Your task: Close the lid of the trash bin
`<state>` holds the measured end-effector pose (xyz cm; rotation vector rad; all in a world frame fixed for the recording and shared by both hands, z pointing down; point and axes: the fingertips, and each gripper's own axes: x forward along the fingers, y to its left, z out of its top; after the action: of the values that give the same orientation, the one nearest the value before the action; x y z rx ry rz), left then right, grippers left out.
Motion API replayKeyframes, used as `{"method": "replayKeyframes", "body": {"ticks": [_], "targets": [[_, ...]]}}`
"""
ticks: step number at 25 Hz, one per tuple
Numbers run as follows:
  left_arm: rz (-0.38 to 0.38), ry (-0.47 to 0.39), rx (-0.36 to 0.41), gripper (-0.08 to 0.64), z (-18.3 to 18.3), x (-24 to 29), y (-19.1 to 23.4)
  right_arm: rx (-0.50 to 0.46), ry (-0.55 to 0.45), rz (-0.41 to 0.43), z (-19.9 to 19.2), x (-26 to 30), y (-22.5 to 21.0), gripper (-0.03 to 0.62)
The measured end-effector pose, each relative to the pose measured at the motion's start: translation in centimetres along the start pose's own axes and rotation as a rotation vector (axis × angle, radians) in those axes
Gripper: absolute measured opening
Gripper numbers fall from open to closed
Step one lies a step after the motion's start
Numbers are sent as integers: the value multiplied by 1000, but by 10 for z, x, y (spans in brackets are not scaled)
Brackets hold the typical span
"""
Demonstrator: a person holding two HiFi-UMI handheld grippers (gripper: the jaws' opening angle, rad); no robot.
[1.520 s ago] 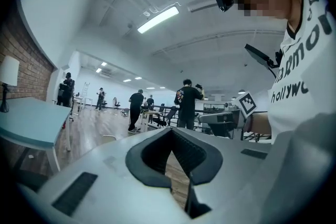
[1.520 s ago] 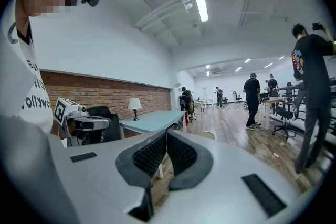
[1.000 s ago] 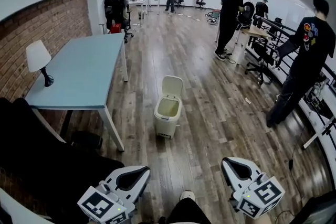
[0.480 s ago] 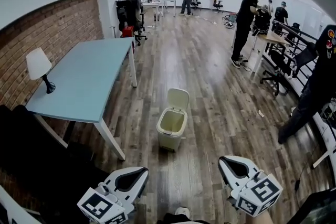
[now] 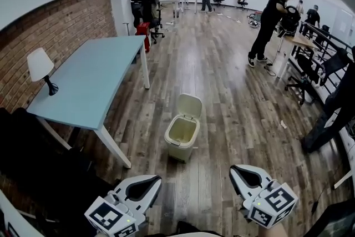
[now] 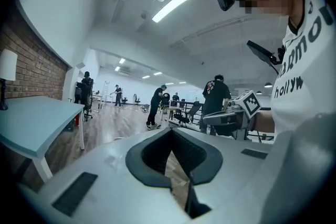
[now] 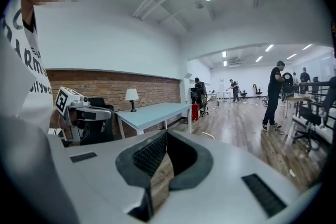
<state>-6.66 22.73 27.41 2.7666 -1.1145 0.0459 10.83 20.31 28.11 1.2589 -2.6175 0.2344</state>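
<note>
In the head view a cream pedal trash bin [image 5: 181, 140] stands on the wood floor, its lid [image 5: 189, 106] tipped up and back so the inside shows. Both grippers are held low at the bottom edge, well short of the bin. My left gripper [image 5: 146, 184] is below and left of it, my right gripper [image 5: 243, 174] below and right. Each has its jaws together with nothing between them. The bin does not show in either gripper view: the left gripper [image 6: 170, 132] points across the room, the right gripper [image 7: 164, 135] towards the brick wall.
A light blue table [image 5: 94, 77] with a white lamp [image 5: 41, 65] stands left of the bin along the brick wall. Dark seating fills the lower left. Several people stand at the far end and right side, near desks and office chairs [image 5: 306, 74].
The head view has drifted forward and right: the bin sits slightly lower in frame, and the person in black at the right has slid mostly out of view. Both grippers stay shut and low.
</note>
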Motion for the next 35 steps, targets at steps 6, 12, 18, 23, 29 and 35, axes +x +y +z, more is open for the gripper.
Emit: {"method": "replayKeyframes", "body": {"ticks": [6,12,18,23,29,35], "targets": [[8,6,-10,8,5,26,8,38,7,5,-6,11,-22,11],[2,5,3,8,9,55,15,33,40,12,-11,19,-34,11],[-39,10,15,8,21,95,34,60,52,-32,-4,27,-62,11],[-55,15,6,8,25,125,73,66,74,-69,1,50,-86,11],[-64,44,-6,8,29,152,120,77,90,-92,13,91,-109,11],[-84,59,-3,8,39,178,162,69,98,-92,29,137,-127,11]]}}
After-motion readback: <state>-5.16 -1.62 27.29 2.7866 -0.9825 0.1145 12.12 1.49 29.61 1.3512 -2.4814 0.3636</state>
